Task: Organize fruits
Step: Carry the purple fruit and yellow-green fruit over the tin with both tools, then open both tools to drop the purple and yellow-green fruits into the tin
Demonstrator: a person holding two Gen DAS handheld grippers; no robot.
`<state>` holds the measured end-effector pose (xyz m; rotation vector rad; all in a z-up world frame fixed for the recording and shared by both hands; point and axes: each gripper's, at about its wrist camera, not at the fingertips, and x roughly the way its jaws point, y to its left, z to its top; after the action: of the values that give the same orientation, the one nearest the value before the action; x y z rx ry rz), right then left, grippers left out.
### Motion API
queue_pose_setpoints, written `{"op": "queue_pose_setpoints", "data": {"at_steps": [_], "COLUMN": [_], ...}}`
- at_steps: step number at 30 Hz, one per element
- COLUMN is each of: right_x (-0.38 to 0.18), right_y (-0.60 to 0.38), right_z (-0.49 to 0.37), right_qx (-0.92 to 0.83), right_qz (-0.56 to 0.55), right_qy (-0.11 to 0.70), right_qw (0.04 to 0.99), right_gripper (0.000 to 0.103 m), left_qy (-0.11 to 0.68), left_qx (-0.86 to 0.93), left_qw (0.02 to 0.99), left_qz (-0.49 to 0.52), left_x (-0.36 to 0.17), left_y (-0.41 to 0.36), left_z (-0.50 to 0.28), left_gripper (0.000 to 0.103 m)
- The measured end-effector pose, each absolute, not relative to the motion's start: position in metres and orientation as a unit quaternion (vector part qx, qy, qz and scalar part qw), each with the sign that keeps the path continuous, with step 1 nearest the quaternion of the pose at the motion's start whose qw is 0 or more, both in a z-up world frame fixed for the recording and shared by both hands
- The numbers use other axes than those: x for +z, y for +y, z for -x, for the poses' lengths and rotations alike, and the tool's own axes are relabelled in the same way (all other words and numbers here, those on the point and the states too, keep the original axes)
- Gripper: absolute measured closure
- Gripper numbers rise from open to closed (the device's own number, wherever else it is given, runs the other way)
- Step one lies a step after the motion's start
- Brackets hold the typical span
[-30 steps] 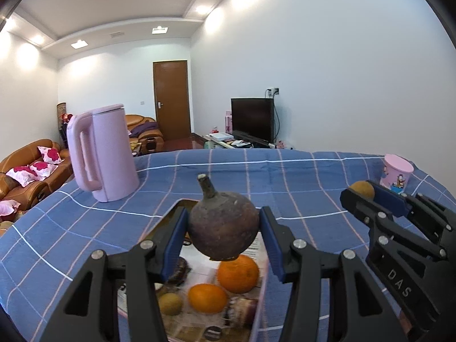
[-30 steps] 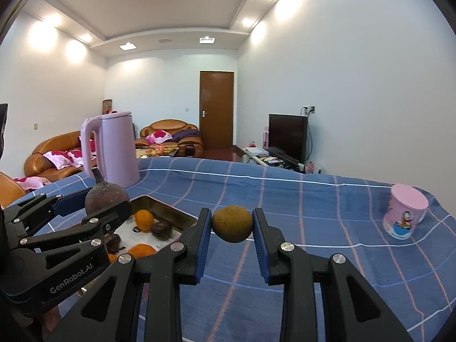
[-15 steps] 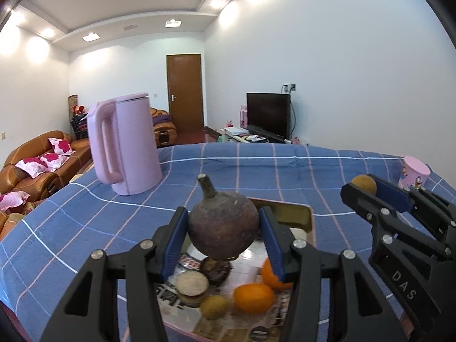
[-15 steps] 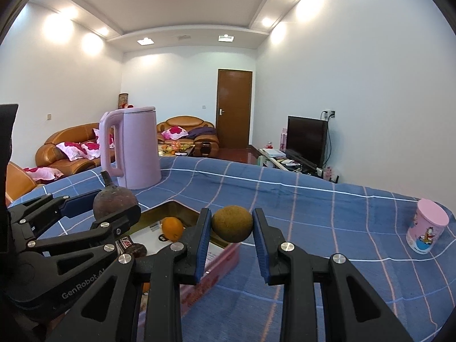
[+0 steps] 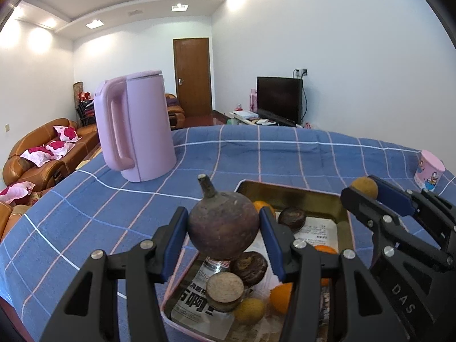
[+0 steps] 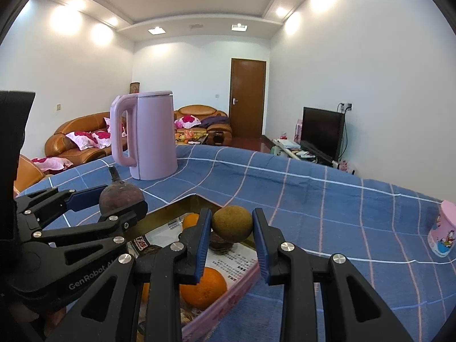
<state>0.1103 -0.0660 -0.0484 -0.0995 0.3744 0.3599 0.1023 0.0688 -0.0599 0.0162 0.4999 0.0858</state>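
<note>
- Fruits: a dark purple stemmed fruit point(image 5: 223, 226) is clamped between the blue pads of the left gripper point(image 5: 223, 236), and a small olive-brown round fruit point(image 6: 232, 223) is pinched by the narrowly closed right gripper point(image 6: 232, 228). Both are held in the air over the tray point(image 5: 293, 192).
- Tray: a shallow metal tray with a pink outer wall, lined with printed paper, is seen on the blue checked tablecloth point(image 5: 85, 213), near the viewer.
- Already in the tray: oranges point(image 6: 203, 287), two dark brown fruits point(image 5: 250, 265), a small yellowish fruit point(image 5: 249, 310) and a cut brown piece point(image 5: 225, 290) are gathered there, so most of the sorting is judged done.
- Remaining: the two held fruits are not yet set down; lowering and release into the tray is judged the step left. No loose fruit is seen on the cloth.
- Bystanders: a pink kettle point(image 5: 136, 125) stands at the far left, and a pink printed cup point(image 6: 443, 233) stands at the far right, both well apart from the tray.
</note>
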Motion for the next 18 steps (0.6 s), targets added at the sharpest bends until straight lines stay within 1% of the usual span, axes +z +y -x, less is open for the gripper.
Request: {"op": "queue_pose_setpoints", "data": {"at_steps": [18], "right_x": [-0.057], "right_y": [-0.055], "right_z": [-0.127], "right_qx": [0.184], "right_qz": [0.053], "right_qy": [0.224], "right_qw": [0.956], "right_gripper": [0.072], "left_qy": [0.279], "left_qx": [0.033], "left_qw": [0.96], "left_qz": [-0.006], "left_x": [-0.07], "left_y": [0.072], "left_z": [-0.115], "left_gripper": [0.05]}}
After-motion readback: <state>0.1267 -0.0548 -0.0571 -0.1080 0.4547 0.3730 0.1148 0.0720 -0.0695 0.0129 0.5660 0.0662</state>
